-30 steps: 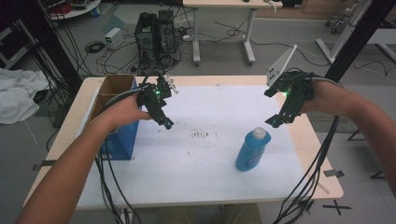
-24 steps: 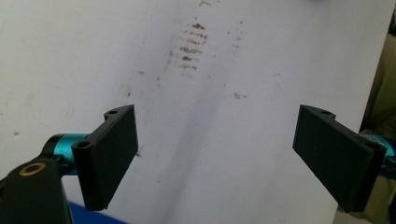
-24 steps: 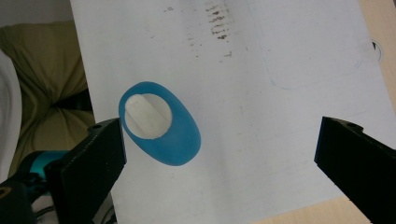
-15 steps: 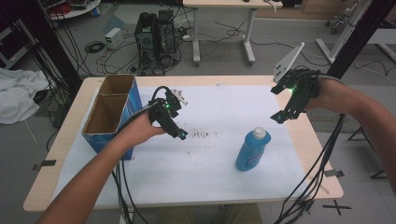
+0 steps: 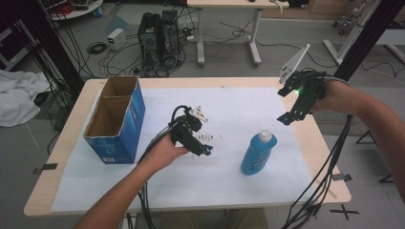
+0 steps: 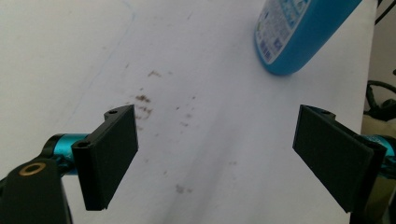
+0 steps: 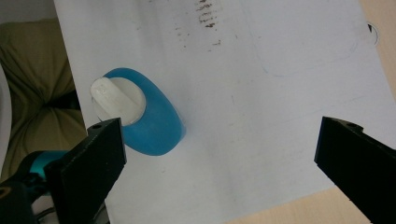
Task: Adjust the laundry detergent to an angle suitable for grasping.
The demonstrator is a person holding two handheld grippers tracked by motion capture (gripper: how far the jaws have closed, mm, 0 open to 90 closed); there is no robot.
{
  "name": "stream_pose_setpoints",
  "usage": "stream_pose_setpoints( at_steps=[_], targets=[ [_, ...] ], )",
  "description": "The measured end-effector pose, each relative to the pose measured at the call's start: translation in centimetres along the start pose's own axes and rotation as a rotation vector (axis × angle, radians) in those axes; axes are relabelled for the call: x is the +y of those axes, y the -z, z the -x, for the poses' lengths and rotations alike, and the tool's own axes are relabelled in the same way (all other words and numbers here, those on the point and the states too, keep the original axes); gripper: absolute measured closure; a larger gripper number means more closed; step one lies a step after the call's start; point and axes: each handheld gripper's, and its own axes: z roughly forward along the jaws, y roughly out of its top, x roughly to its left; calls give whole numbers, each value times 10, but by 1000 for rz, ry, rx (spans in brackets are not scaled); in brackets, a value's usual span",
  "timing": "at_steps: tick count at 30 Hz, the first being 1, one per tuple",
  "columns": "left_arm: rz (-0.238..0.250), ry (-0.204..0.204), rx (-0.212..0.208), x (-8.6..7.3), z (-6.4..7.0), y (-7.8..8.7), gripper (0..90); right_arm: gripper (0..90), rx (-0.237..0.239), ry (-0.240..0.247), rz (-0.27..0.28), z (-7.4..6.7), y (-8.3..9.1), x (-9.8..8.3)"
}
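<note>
Left gripper (image 6: pixel 215 156): jaws spread wide, nothing between them, touching nothing. In the left gripper view the pads face each other over bare white paper (image 6: pixel 70 46) marked with small brown specks (image 6: pixel 142 99); the lower body of the bottle (image 6: pixel 299 32) lies beyond them toward the upper right. In the high view the left gripper (image 5: pixel 206 150) hovers low over the sheet near mid-table, jaws aimed toward the bottle.

Right gripper (image 7: pixel 219 170): jaws spread wide, empty, no contact. The right gripper view looks down on the bottle's white cap (image 7: pixel 116 100), which sits just beside the left-hand jaw. In the high view the right gripper (image 5: pixel 285 118) is raised above the table's right side, above and beyond the bottle.

Count: one blue bottle (image 5: pixel 255 152), one blue cardboard box (image 5: pixel 114 121), one paper sheet.

The bottle stands upright on the paper, right of centre, long axis vertical, cap upward. The box stands at the left, open top, two compartments.
</note>
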Motion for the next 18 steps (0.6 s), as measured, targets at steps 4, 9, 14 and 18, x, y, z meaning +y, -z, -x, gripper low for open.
stream_pose_setpoints(
  at_steps=[4, 9, 14, 18],
  targets=[
    [38, 1, -26, 2, 15, -16, 141, 11, 3, -8, -8, 0, -2, 2],
    [79, -11, -44, 4, 28, -30, 141, 10, 3, -9, -10, 2, -3, 2],
    [107, -28, -36, 5, 34, -35, 141, 11, 1, -11, -14, 2, -3, 1],
    [118, -30, -33, 4, 39, -41, 141, 11, 1, -9, -14, 2, -4, 1]
  ],
)
